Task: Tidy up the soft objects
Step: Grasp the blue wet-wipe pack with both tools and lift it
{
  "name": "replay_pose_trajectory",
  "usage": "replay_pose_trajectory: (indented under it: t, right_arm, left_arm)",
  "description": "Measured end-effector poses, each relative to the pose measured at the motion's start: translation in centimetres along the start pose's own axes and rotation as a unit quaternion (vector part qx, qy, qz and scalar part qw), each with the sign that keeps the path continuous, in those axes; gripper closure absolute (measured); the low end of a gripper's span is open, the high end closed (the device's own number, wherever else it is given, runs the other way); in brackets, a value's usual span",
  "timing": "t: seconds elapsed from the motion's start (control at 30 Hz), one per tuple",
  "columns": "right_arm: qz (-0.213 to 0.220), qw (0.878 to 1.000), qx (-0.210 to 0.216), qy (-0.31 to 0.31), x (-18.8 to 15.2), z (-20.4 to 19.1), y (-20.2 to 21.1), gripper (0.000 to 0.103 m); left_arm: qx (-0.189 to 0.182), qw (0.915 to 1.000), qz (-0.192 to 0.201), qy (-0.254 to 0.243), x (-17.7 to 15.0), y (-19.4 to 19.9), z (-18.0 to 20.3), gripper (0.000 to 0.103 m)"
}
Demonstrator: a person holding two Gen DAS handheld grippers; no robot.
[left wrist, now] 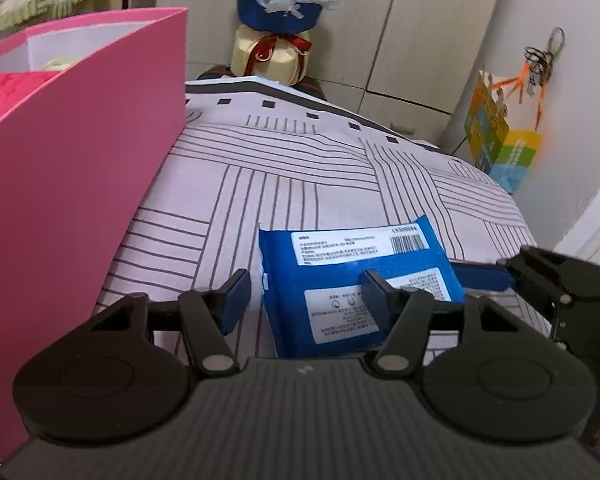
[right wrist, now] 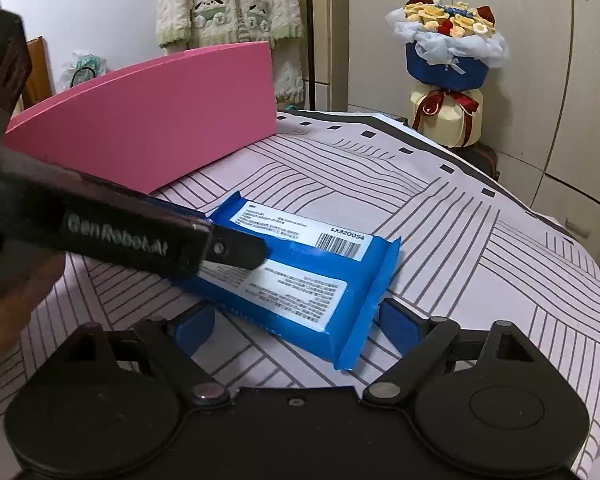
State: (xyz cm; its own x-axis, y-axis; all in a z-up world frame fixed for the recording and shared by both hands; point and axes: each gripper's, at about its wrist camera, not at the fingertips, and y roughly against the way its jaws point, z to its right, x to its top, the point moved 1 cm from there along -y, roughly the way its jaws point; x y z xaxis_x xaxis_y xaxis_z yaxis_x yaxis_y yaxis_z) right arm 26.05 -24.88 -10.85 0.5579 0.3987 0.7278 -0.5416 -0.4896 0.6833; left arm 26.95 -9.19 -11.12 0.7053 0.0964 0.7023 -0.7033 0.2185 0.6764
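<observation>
Both grippers straddle blue soft pack (right wrist: 300,276) lying on striped bedspread (left wrist: 300,168). Left gripper (left wrist: 304,292) jaws apart around near end, right gripper (right wrist: 296,320) jaws wide. Grasp step; next squeeze, lift toward pink box (left wrist: 80,184) behind.

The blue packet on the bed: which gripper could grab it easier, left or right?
Probably right. The right gripper straddles the blue packet's end, fingers on both sides. The left gripper has one finger resting on top.
</observation>
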Motion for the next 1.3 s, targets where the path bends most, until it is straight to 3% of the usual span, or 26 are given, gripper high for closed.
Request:
replay_pose_trajectory:
  t: [0.1, 0.37, 0.53, 0.67, 0.93, 1.1, 1.3]
  right_arm:
    - [-0.003, 1.0, -0.015, -0.018, 0.2, -0.4, -0.3, 0.008]
    - [-0.006, 0.998, -0.043, -0.042, 0.2, -1.8, -0.3, 0.009]
    - [0.002, 0.997, -0.064, -0.05, 0.1, -3.2, 0.3, 0.022]
    - [0.003, 0.996, -0.074, -0.055, -0.4, -4.4, 1.1, 0.023]
    - [0.01, 0.991, -0.076, -0.108, -1.5, -6.8, 3.6, 0.014]
    - [0.027, 0.988, -0.067, -0.138, -2.2, -8.5, 5.3, 0.01]
    - [0.032, 0.99, -0.07, -0.121, -2.7, -11.6, 7.4, 0.008]
  left_arm:
    - [-0.013, 0.9999, -0.004, 0.008, 0.1, 0.0, 0.0, 0.057]
    - [-0.021, 0.9998, 0.003, -0.001, 0.0, 0.1, -0.1, 0.062]
    - [-0.041, 0.9992, 0.001, 0.0, -0.3, 0.6, 0.0, 0.063]
    - [-0.043, 0.999, -0.009, -0.009, -0.7, 1.4, 0.5, 0.063]
    - [-0.071, 0.9963, -0.048, -0.012, -1.8, 4.2, 0.5, 0.055]
    - [-0.078, 0.9956, -0.045, -0.025, -2.6, 7.0, 0.5, 0.053]
    - [-0.087, 0.9947, -0.04, -0.036, -4.0, 10.6, 0.0, 0.052]
